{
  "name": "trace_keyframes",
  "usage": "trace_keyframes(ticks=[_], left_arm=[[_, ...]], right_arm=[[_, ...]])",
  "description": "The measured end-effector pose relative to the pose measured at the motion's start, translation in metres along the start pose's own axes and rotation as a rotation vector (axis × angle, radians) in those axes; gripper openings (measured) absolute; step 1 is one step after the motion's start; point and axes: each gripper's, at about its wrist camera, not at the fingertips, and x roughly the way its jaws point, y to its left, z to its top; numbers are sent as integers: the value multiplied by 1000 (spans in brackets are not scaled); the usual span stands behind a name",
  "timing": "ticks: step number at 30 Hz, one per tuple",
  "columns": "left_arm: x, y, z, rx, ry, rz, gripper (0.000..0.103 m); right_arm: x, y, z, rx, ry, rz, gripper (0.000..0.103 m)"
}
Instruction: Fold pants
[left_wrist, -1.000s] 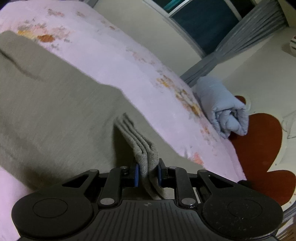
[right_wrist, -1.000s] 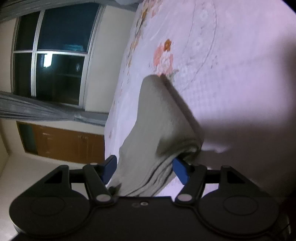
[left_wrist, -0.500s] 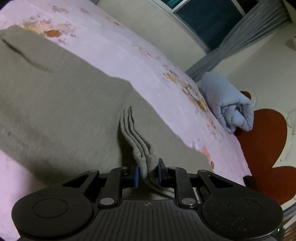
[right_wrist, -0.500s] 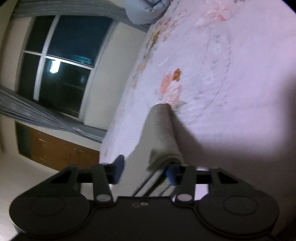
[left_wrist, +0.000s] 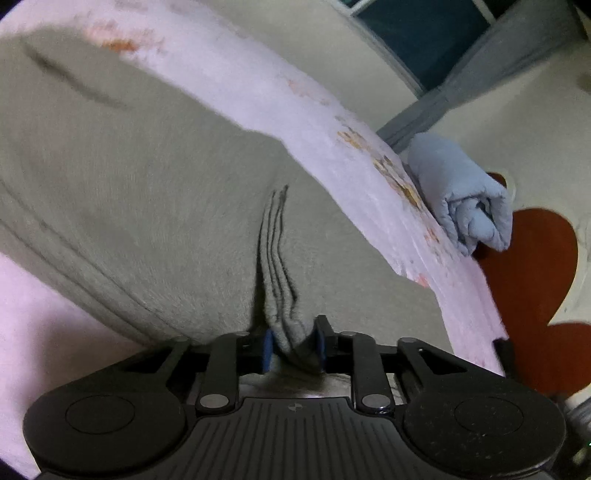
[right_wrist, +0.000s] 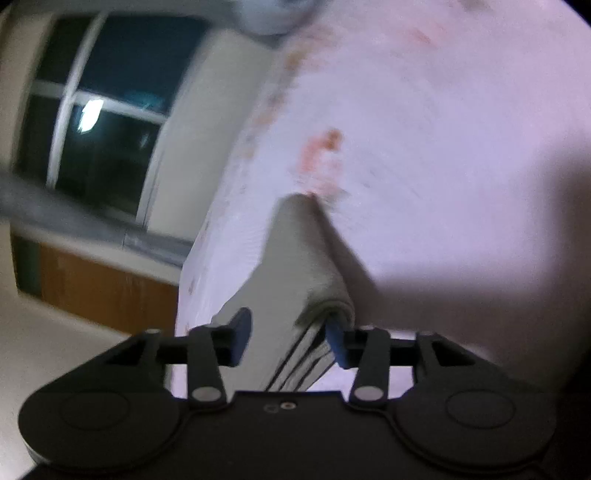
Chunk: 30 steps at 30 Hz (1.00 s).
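Observation:
The grey-green pants (left_wrist: 155, 192) lie spread over the pink floral bedsheet (left_wrist: 258, 85). My left gripper (left_wrist: 292, 347) is shut on a bunched, layered edge of the pants, which rises in ridges just ahead of the blue pads. In the right wrist view the pants (right_wrist: 299, 254) show as a folded stack of layers running between the jaws. My right gripper (right_wrist: 290, 338) is open, its jaws wide apart; the stack lies against the right pad (right_wrist: 334, 341) and clear of the left pad.
A rolled light-blue blanket (left_wrist: 465, 199) lies at the bed's far edge beside a red heart-shaped headboard (left_wrist: 532, 280). A dark window (right_wrist: 96, 110), grey curtains and a wooden cabinet (right_wrist: 103, 284) stand beyond the bed's side. The right view is motion-blurred.
My left gripper has kept its hold on the pants edge and moved lower over the cloth. My right gripper has swung, the view turning toward the window, with its jaws still apart.

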Motion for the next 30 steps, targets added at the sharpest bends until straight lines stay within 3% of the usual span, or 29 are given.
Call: trace_keyframes(ticks=[1, 7, 12, 14, 16, 17, 20, 22, 26, 30], left_arm=[[-4, -2, 1, 10, -9, 8, 29], [-29, -2, 17, -3, -68, 35, 31], [-16, -13, 23, -24, -65, 6, 31], [1, -18, 18, -11, -28, 91, 31], [4, -17, 9, 4, -37, 118, 29], [3, -17, 6, 28, -43, 128, 26], [-5, -14, 3, 32, -60, 123, 23], [-14, -14, 4, 52, -88, 175, 24], [-25, -18, 17, 73, -169, 140, 24], [-1, -49, 40, 118, -179, 52, 24]], right_arm=[[-2, 8, 5, -50, -26, 5, 59], [12, 18, 42, -86, -42, 17, 60], [46, 32, 44, -103, 47, 65, 60], [65, 30, 41, -109, 112, 66, 61], [81, 22, 39, -124, 166, 14, 61], [88, 17, 39, -129, 189, -12, 59], [95, -4, 46, -95, 221, -68, 36], [85, 0, 54, -101, 175, -62, 36], [89, 27, 67, -214, 144, -51, 41], [108, 41, 73, -299, 154, -79, 40]])
